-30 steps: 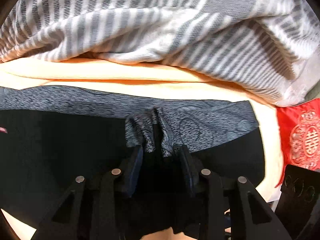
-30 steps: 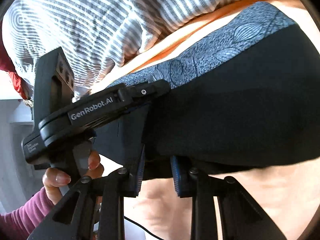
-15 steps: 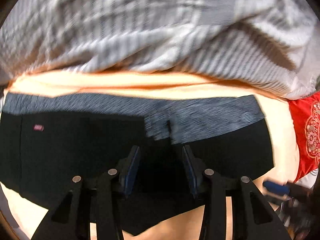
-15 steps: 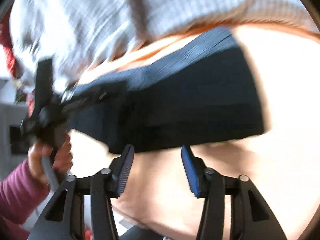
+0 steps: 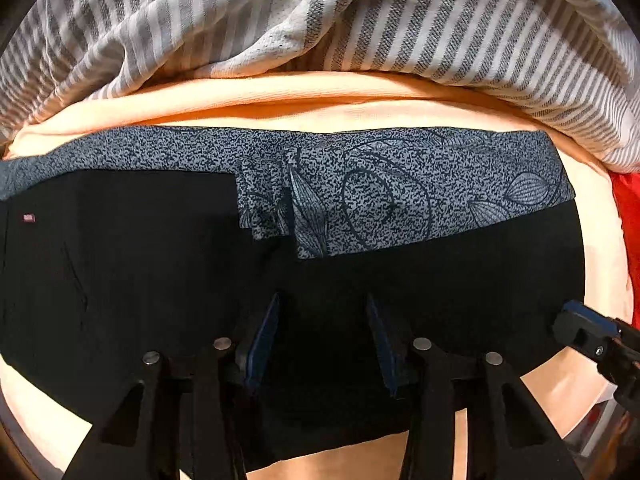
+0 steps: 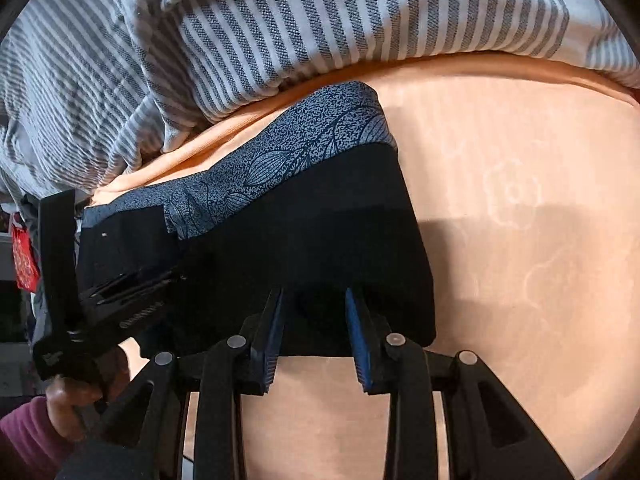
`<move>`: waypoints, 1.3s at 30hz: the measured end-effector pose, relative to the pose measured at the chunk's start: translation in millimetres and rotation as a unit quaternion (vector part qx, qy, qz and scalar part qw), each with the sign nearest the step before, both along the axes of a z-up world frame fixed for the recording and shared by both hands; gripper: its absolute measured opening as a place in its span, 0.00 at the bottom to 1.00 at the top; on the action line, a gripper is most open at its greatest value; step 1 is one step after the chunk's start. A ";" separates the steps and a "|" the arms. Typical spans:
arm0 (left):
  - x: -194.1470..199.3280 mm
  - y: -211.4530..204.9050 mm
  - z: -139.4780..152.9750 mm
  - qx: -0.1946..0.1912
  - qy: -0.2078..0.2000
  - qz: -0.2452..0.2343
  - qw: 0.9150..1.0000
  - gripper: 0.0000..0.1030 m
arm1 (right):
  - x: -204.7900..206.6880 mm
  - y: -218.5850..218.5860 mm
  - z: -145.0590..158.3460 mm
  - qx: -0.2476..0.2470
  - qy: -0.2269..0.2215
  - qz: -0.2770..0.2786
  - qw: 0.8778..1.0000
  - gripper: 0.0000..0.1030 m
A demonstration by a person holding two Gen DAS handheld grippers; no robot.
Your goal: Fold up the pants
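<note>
The folded black pants with grey leaf-print waistband [image 5: 400, 200] are laid flat on the peach bedsheet [image 6: 520, 240]; their near edge is hidden behind both grippers' fingers. The left gripper [image 5: 320, 320] is seen part-open, just widened, over black cloth, nothing pinched. The right gripper [image 6: 314, 320], just narrowed, is held empty at the near hem, with bare sheet rightward and the grey-striped blanket [image 6: 320, 20] bunched beyond.

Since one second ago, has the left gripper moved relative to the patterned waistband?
Yes. The left gripper has backed off the patterned waistband it pinched and now sits lower in the view. Its jaws have just been opening, with nothing gripped.

Pants' [image 5: 440, 292] near hem sits behind the tool, perhaps bunched.
</note>
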State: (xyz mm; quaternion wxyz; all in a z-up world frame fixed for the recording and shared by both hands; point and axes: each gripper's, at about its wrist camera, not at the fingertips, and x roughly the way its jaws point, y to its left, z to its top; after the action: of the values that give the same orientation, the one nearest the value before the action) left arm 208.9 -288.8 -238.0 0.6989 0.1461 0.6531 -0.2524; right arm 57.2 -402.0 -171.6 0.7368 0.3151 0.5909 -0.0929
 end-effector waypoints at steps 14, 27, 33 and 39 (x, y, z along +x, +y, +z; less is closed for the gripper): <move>-6.1 8.8 7.4 0.051 -0.018 0.051 0.997 0.74 | -6.0 -1.8 1.2 0.011 -0.007 0.018 1.000 0.34; -41.5 23.2 42.2 0.064 -0.041 0.090 0.993 0.74 | 0.8 4.3 0.2 0.012 0.001 0.059 0.998 0.48; -64.6 62.2 55.6 0.064 -0.033 0.107 0.992 0.74 | 5.6 8.7 0.9 0.010 0.006 0.066 0.998 0.57; -71.3 109.7 65.1 0.056 -0.023 0.108 0.992 0.74 | 12.9 18.9 0.7 -0.005 0.015 0.070 0.997 0.70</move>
State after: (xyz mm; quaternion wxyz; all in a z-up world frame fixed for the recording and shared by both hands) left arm 137.6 -179.1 -172.9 0.7277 0.1196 0.6617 -0.1354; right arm 70.1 -383.0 -170.9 0.7340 0.2677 0.6223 -0.0490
